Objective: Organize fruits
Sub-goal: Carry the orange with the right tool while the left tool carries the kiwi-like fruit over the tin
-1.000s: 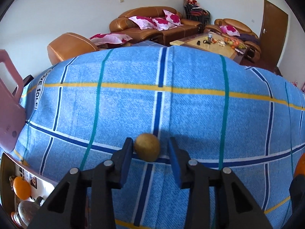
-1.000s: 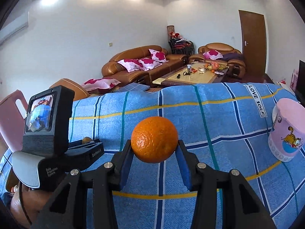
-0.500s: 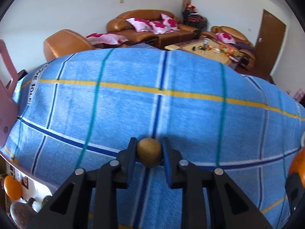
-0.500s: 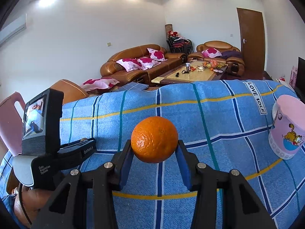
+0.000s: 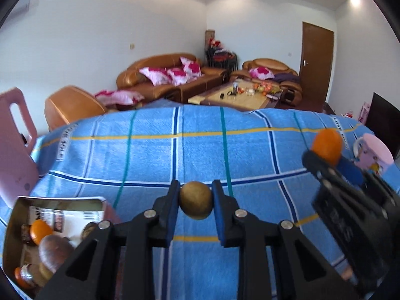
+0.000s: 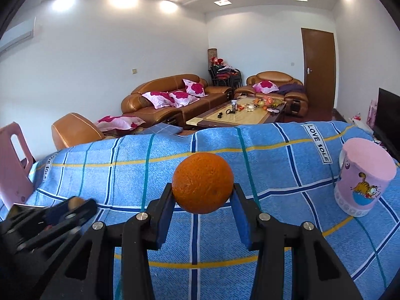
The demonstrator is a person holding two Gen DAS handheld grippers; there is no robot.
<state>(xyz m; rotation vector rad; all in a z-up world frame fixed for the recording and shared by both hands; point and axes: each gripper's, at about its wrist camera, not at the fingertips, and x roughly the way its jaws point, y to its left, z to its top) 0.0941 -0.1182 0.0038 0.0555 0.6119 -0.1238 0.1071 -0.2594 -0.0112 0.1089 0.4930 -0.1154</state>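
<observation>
The left claw [image 5: 196, 203] sits at the lower centre of its own view, angled downward over the bench [image 5: 250, 155], which is draped in a blue checked cloth. Its two blue-padded fingers [image 5: 172, 212] are clenched on a small brown round fruit [image 5: 196, 203], one pad pressed against each side, and the fruit is lifted clear of the cloth. In the right wrist view this same claw shows at the lower left edge, blurred, with the brown fruit just visible at its tip.

The right claw [image 6: 202, 206] fills the lower centre of its own view, also tipped downward, and is grasping an orange [image 6: 202, 182] between its pads; the orange sits high in the fingers, above the cloth. From the left wrist view this claw appears at the right edge of the frame, the orange at its upper end.

A pink cup with a cartoon cat [image 6: 362, 177] stands upright on the cloth at the right of the right wrist view. At the lower left corner of the left wrist view is an open box [image 5: 15, 225] with fruit and other items inside. A pink chair back [image 5: 15, 145] rises at the left edge.
</observation>
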